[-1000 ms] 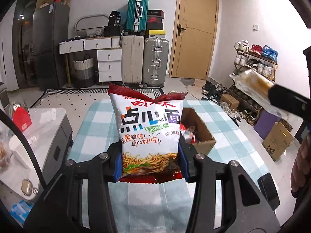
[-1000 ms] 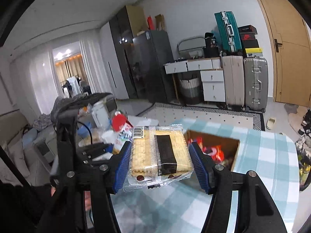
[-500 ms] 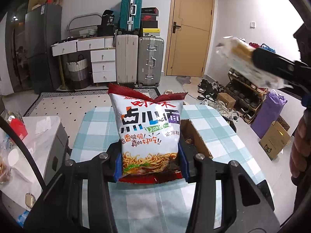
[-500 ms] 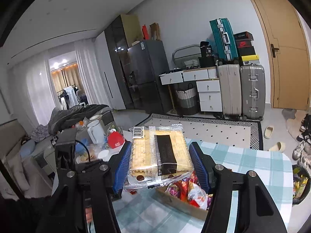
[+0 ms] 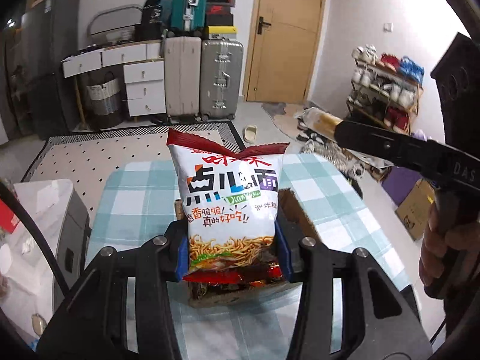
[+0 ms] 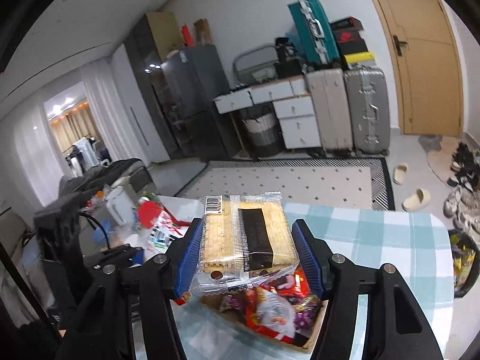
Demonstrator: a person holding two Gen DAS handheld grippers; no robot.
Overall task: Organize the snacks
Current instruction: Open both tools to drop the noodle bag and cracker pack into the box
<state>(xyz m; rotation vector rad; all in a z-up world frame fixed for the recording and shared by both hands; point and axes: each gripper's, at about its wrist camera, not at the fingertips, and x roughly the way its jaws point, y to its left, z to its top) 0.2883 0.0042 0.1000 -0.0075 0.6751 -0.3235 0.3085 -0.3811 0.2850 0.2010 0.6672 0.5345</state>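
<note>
My left gripper point(image 5: 232, 252) is shut on a white and red noodle-snack bag point(image 5: 229, 204) and holds it upright over the cardboard box point(image 5: 295, 213) on the checked tablecloth. My right gripper point(image 6: 249, 255) is shut on a clear-wrapped cracker pack point(image 6: 247, 237), held flat above the same box point(image 6: 312, 340), which holds several snack packets point(image 6: 270, 312). The right gripper also shows in the left wrist view point(image 5: 327, 126) at the right, raised above the table. The left gripper shows in the right wrist view at the left point(image 6: 120, 252).
A blue and white checked table point(image 5: 138, 198) carries the box. A white side table with clutter point(image 6: 144, 222) stands to the left. Suitcases point(image 5: 204, 78), drawers and a door are behind. A shoe rack point(image 5: 387, 90) and boxes stand at the right.
My left gripper has moved over the box with the noodle bag. My right gripper has come down with the cracker pack, closer above the box.
</note>
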